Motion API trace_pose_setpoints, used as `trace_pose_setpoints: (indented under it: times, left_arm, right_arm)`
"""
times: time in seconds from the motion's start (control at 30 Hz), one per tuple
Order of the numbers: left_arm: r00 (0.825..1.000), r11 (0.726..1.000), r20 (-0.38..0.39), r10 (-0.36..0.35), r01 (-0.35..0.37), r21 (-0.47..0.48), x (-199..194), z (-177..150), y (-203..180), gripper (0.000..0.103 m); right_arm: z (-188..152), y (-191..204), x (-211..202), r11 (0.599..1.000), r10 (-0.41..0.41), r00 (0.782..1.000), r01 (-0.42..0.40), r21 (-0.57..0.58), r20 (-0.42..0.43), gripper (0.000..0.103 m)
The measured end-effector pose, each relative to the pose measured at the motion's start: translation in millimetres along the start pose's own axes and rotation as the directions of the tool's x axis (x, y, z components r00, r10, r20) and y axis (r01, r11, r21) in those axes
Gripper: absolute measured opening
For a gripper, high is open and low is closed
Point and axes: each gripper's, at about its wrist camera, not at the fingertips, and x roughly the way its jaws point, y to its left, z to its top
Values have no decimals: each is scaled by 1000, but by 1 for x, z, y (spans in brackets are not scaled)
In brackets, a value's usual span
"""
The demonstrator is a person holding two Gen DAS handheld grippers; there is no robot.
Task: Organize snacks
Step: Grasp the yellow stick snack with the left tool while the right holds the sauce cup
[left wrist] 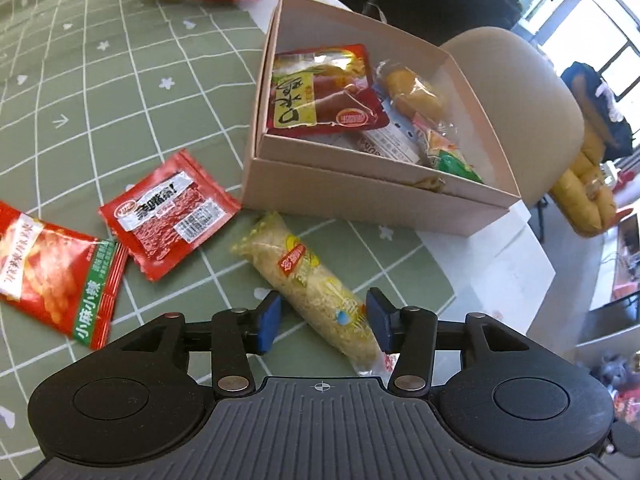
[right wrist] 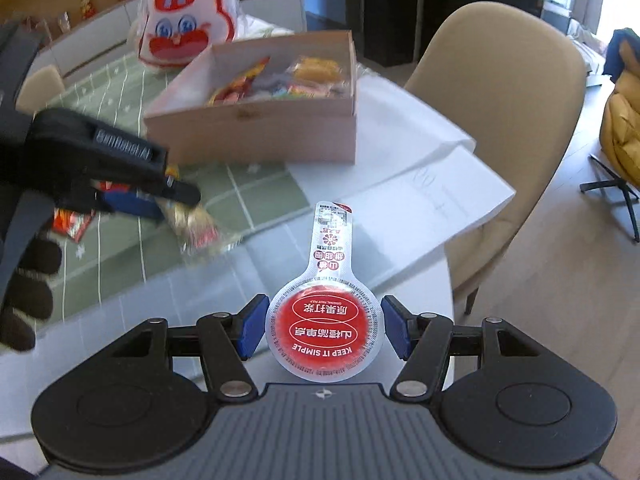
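My left gripper (left wrist: 324,322) stands open over a yellow crumb-coated roll snack (left wrist: 316,288) that lies on the green mat. The left pad is apart from the wrapper and the right pad is close beside it. My right gripper (right wrist: 324,330) is shut on a round red-lidded snack cup (right wrist: 326,332) with a long tab, held over the table's near corner. An open beige box (left wrist: 360,196) (right wrist: 256,136) holds a red-and-yellow packet (left wrist: 324,88), a wrapped yellow cake (left wrist: 412,88) and other packets. In the right wrist view the roll snack (right wrist: 192,224) appears blurred at the left.
A red packet (left wrist: 172,216) and a red-and-green packet (left wrist: 52,272) lie left of the roll. A red-and-white rabbit-face bag (right wrist: 184,24) sits behind the box. White paper (right wrist: 420,168) lies under the box near the table edge. A beige chair (right wrist: 500,120) stands beyond it. A gloved hand (right wrist: 28,300) is at far left.
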Motion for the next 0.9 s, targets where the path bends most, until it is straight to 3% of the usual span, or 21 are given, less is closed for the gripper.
trace_pose_setpoints:
  times: [0.13, 0.27, 0.43, 0.57, 0.7, 0.83, 0.9]
  left_arm:
    - [1000, 1000, -3, 10, -10, 16, 0, 1, -2, 52]
    - [1000, 1000, 13, 10, -10, 10, -8, 3, 1, 49]
    - [997, 996, 57, -54, 58, -68, -36, 1, 28, 49]
    - [996, 993, 67, -59, 65, -97, -52, -4, 48, 49]
    - [996, 996, 79, -39, 46, -81, -55, -9, 53, 49]
    - [997, 1000, 77, -26, 26, 13, -47, -12, 36, 49]
    - [997, 994, 72, -4, -4, 110, -39, -14, 18, 49]
  right_arm:
    - [-2, 8, 4, 999, 4, 1000, -5, -37, -6, 61]
    - [14, 10, 6, 996, -16, 999, 20, -89, 52, 61]
    - [46, 22, 31, 990, 10, 998, -2, -144, 54, 62]
    - [54, 54, 47, 974, 94, 995, -88, -210, 17, 61]
    - [44, 74, 44, 934, 274, 959, -282, -220, -67, 62]
    - [37, 70, 39, 940, 184, 983, -182, -287, -22, 62]
    - [35, 58, 39, 946, 127, 992, -121, -301, 1, 62]
